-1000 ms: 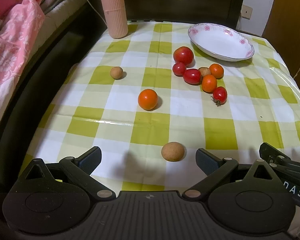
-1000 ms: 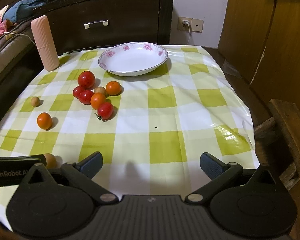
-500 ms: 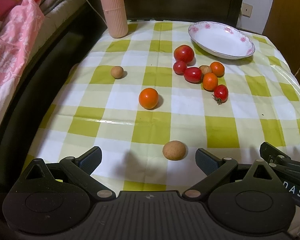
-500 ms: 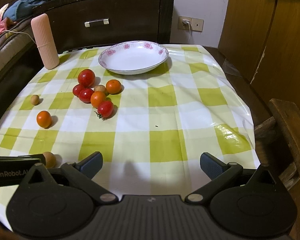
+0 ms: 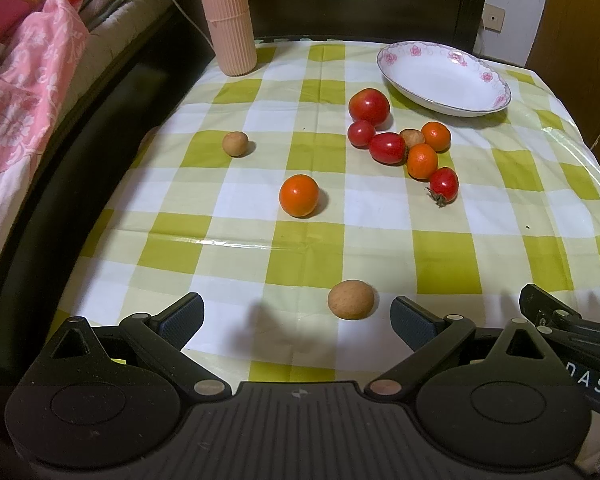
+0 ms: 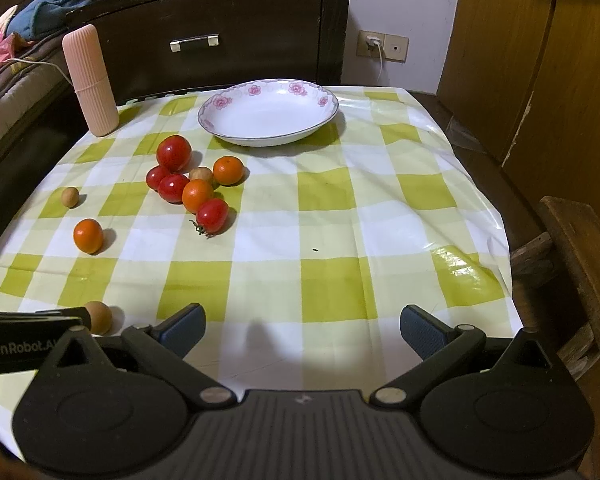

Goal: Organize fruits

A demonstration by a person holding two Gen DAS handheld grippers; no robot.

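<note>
A cluster of red tomatoes and small oranges lies on the checked tablecloth before an empty white flowered bowl. A lone orange and a small brown fruit lie to the left. Another brown fruit sits just ahead of my left gripper, nearer its right finger. The left gripper is open and empty. My right gripper is open and empty above the near tablecloth.
A tall pink ribbed container stands at the back left corner. A dark cabinet stands behind the table. A bed with pink cloth lies left. A wooden chair stands right.
Both grippers have moved slightly forward toward the fruit; the brown fruit sits a little closer to the left gripper's fingers. Nothing on the table has moved.
</note>
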